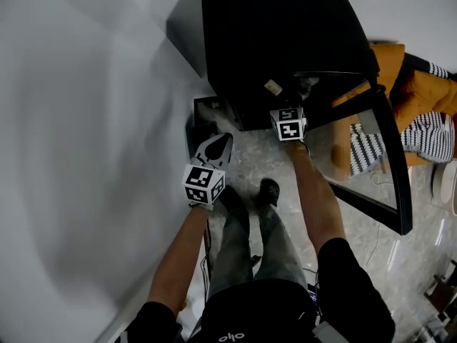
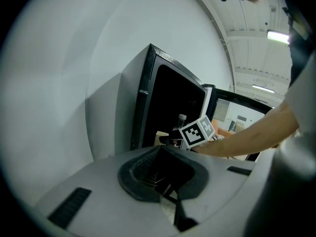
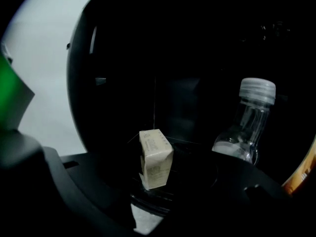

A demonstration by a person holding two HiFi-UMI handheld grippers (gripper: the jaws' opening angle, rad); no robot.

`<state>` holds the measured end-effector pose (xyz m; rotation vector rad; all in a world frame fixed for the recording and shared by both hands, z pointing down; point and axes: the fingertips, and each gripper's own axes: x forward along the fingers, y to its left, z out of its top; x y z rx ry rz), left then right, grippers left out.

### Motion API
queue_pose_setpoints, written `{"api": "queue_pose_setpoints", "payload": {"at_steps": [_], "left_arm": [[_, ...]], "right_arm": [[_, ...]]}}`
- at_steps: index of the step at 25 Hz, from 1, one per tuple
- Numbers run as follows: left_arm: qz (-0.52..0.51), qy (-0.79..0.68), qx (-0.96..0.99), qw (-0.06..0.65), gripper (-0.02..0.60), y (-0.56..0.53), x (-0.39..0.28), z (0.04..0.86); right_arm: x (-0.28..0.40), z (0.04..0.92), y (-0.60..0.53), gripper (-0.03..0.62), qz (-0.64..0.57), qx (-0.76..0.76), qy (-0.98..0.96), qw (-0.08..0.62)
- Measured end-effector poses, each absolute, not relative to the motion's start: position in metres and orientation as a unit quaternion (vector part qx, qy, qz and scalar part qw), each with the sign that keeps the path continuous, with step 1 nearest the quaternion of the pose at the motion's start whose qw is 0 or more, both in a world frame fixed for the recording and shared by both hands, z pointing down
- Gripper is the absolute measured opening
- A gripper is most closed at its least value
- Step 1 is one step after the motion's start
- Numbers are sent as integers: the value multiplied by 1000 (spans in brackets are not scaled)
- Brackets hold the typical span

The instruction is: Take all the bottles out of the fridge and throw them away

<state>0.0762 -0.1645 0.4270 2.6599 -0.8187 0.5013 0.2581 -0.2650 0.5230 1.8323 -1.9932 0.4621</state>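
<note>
Our right gripper (image 3: 163,194), jaws apart and empty, points into the open fridge (image 1: 271,27), where the upright clear bottle (image 3: 247,122) stands right of a small carton (image 3: 156,157), while our closed, empty left gripper (image 1: 221,143) waits outside the fridge.

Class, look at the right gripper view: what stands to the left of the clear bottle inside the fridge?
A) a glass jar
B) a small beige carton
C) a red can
B: a small beige carton stands left of the clear bottle, which has a white cap, inside the dark fridge.
</note>
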Motion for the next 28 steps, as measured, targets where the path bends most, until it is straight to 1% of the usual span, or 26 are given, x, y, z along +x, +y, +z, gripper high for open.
{"api": "queue_pose_setpoints", "payload": {"at_steps": [1,3,11,19,28], "left_arm": [[175,-286,929,156,0,-164,76,426],[175,-287,929,156,0,-164,78,424],[161,-291,931,148,0,-162,87,395],[146,-289,936,135,0,-147,93,337],[115,-287,943,127,0,-126,103,285]], "right_arm": [[257,522,-264,218,162,652,-713,201],[255,522,-258,213,162,647,-716,204],[249,488,-223,209,167,642,-725,183],[239,400,-171,208,169,633,-740,153],[237,301,-126,207,124,627,-758,133]]}}
